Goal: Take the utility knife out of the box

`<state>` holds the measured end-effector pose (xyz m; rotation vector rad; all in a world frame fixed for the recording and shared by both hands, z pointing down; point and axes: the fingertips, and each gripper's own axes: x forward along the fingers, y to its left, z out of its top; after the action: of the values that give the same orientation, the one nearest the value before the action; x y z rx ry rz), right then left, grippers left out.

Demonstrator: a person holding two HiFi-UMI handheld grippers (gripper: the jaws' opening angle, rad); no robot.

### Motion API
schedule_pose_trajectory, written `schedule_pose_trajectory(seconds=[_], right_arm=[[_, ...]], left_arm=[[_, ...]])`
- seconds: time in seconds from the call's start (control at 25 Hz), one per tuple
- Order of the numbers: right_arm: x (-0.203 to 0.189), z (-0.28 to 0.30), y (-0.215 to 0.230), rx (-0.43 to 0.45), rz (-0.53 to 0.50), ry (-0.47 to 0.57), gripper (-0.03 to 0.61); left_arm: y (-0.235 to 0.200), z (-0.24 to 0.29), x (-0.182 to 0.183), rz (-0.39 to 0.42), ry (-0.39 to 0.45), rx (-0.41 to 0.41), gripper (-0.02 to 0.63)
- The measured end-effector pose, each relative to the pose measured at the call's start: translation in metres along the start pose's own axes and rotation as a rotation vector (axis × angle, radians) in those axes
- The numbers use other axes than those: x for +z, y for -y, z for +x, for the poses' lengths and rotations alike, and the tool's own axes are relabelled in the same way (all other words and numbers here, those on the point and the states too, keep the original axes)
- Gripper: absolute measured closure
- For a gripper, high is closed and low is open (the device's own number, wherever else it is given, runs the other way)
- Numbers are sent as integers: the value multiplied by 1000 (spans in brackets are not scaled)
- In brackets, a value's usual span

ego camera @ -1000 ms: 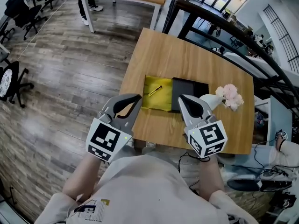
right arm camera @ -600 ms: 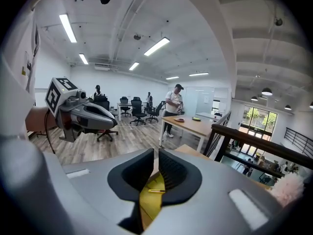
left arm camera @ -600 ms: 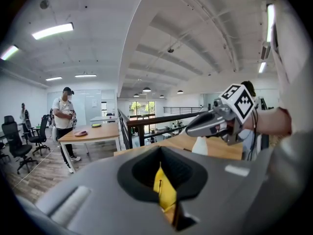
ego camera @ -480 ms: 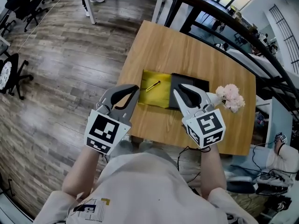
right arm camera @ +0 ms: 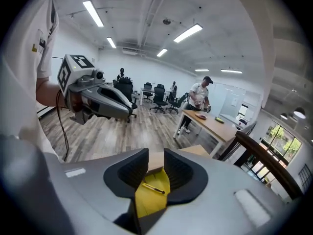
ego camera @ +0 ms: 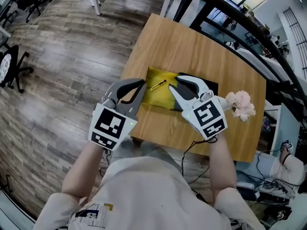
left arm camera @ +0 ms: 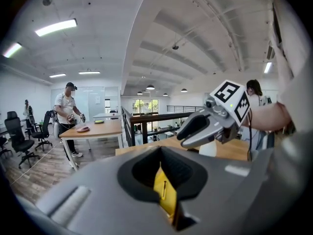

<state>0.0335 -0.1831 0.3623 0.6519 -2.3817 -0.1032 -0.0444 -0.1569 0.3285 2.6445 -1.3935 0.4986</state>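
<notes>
On the wooden table (ego camera: pixel 182 47) lies an opened box with a yellow lining (ego camera: pixel 154 96). The utility knife (ego camera: pixel 158 85), slim and yellow and black, rests on the lining, and it also shows through the jaws in the right gripper view (right arm camera: pixel 154 188) and in the left gripper view (left arm camera: pixel 164 190). My left gripper (ego camera: pixel 142 84) hovers at the box's near left corner, its tips together and empty. My right gripper (ego camera: pixel 173 84) hangs over the seam between the lining and the black half (ego camera: pixel 210 86). Its jaws have just been opening, with nothing between them.
A white vase of pink flowers (ego camera: pixel 239 104) stands just right of the box. The table's near edge (ego camera: pixel 158 140) is close to my body, and a cable hangs below it. Office chairs (ego camera: pixel 19 4) and a dark railing (ego camera: pixel 240 20) surround the table. A person (left arm camera: pixel 66 112) stands at a far table.
Both grippers moved forward and down toward the box. The right gripper rolled, went from shut to open and now reaches over the lining's right edge.
</notes>
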Motion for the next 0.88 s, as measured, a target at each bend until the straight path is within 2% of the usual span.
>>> schedule_pose_trajectory(seconds=[0.12,0.2,0.4,0.6,0.88], right_arm=[[-13,20,9,14,-18,-53,461],[-25,34,10,40,-25,-88,444],[-55,67,15,101,-96,-136,420],[-88,100,19,150,-158,-221,420],[-141,154,5,224,-204,-342,419]], left_arm=[[-7,13,-1,20,24,25,612],[-9,23,-7,-1,16,17,612],[-18,46,-29,-41,-33,11,612],[-26,63,-52,-17,-100,16,612],[-38,89,-98,-75,-156,-12,612]])
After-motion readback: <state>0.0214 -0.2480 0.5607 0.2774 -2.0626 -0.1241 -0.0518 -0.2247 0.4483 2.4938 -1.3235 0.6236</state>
